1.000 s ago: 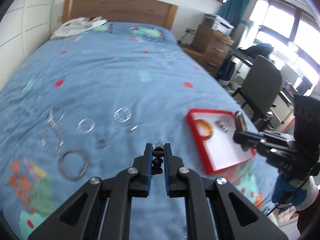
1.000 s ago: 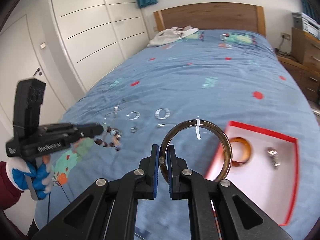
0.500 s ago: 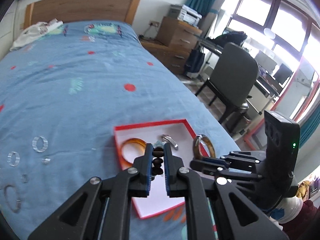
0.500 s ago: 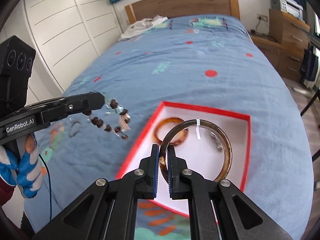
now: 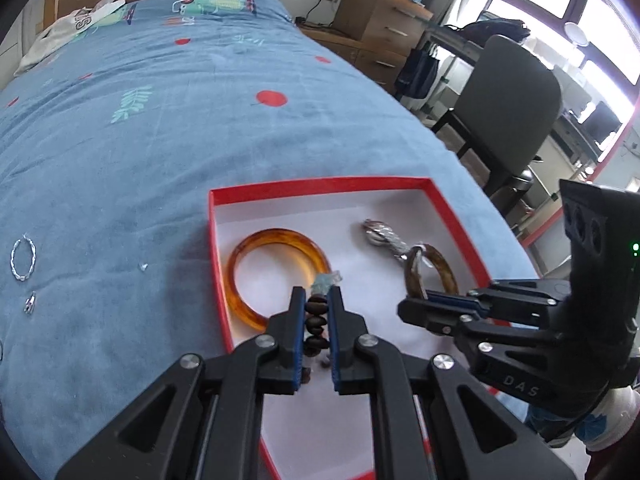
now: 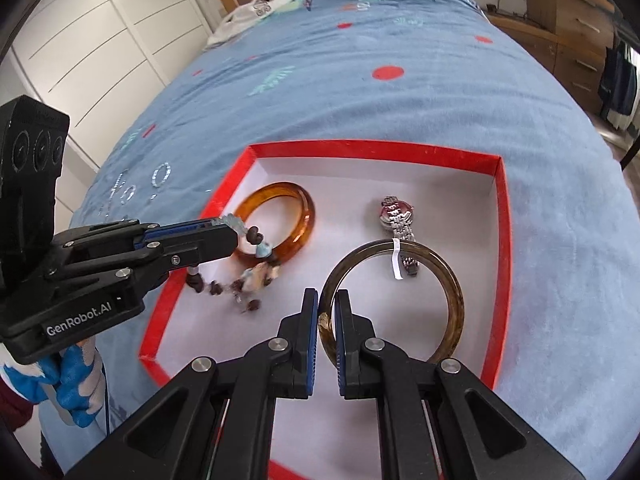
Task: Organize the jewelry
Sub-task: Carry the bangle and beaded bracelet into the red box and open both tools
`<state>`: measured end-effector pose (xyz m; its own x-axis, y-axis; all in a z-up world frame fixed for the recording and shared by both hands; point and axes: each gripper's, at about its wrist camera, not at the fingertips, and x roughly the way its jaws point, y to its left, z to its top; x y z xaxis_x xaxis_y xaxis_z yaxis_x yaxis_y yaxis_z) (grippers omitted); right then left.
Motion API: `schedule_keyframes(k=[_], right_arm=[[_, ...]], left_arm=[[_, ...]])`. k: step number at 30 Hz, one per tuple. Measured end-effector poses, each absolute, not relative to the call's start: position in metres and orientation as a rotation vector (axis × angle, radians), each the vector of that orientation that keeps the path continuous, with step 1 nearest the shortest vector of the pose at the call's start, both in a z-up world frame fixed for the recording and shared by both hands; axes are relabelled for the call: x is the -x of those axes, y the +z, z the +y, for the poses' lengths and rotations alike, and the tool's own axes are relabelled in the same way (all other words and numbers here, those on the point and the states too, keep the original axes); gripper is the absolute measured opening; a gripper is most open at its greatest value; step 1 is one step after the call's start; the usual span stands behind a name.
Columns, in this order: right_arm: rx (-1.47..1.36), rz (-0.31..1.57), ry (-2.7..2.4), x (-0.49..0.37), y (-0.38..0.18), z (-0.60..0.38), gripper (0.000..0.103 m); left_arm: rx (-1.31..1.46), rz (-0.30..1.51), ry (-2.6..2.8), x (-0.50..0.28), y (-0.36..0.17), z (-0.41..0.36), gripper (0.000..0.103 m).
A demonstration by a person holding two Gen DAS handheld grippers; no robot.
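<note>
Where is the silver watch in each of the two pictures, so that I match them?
Left wrist view: the watch lies right of centre, inside the red box, partly behind the dark bangle.
Right wrist view: the watch lies right of centre, just above the dark bangle.
Shared landmark: the orange bangle lies left of the watch in both.

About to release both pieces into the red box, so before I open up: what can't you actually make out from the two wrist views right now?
- Beaded bracelet: lower beads are motion-blurred in the right wrist view; touching the red box floor or dangling, can't tell.
- Dark bangle: near arc is hidden behind the right gripper.
- Silver rings on the bedspread: too small, cut by the left edge in the left wrist view.
- Watch: strap partly covered by the bangle.
</note>
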<state>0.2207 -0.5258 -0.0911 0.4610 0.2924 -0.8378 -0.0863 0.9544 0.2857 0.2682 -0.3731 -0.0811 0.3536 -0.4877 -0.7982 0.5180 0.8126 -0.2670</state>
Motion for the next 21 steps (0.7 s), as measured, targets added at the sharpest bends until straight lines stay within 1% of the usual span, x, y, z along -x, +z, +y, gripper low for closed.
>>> schedule_keyframes(k=[12, 13, 14, 16, 17, 18, 19, 20, 21], right_arm=[[-0.239, 1.100, 0.194, -0.235, -0.108, -0.534, 0.009], [-0.231, 1.101, 0.193, -0.235, -0.108, -0.532, 0.010], [-0.232, 1.099, 0.193, -0.236, -0.108, -0.532, 0.012], [-0.235, 1.089, 0.189, -0.235, -0.106, -0.532, 0.023], [-0.231, 1.086, 0.187, -0.235, -0.105, -0.531, 0.026], [-0.228, 1.084, 0.188, -0.234, -0.104, -0.530, 0.032], [-0.222, 1.081, 0.188, -0.234, -0.102, -0.529, 0.036], [-0.213, 1.081, 0.185, -0.234, -0.100, -0.528, 0.038], [-0.204, 1.080, 0.179, -0.234, -0.098, -0.526, 0.040]], left_arm=[[-0.053, 1.053, -0.626, -0.284, -0.103, -0.376, 0.011], [-0.059, 1.053, -0.625, -0.284, -0.103, -0.376, 0.011], [-0.062, 1.052, -0.626, -0.284, -0.102, -0.377, 0.011], [-0.063, 1.055, -0.631, -0.284, -0.101, -0.376, 0.011], [-0.060, 1.056, -0.630, -0.285, -0.100, -0.375, 0.012], [-0.055, 1.056, -0.630, -0.285, -0.099, -0.374, 0.017], [-0.049, 1.053, -0.629, -0.284, -0.097, -0.371, 0.020], [-0.052, 1.051, -0.626, -0.284, -0.095, -0.370, 0.023], [-0.059, 1.048, -0.625, -0.283, -0.093, -0.369, 0.023]])
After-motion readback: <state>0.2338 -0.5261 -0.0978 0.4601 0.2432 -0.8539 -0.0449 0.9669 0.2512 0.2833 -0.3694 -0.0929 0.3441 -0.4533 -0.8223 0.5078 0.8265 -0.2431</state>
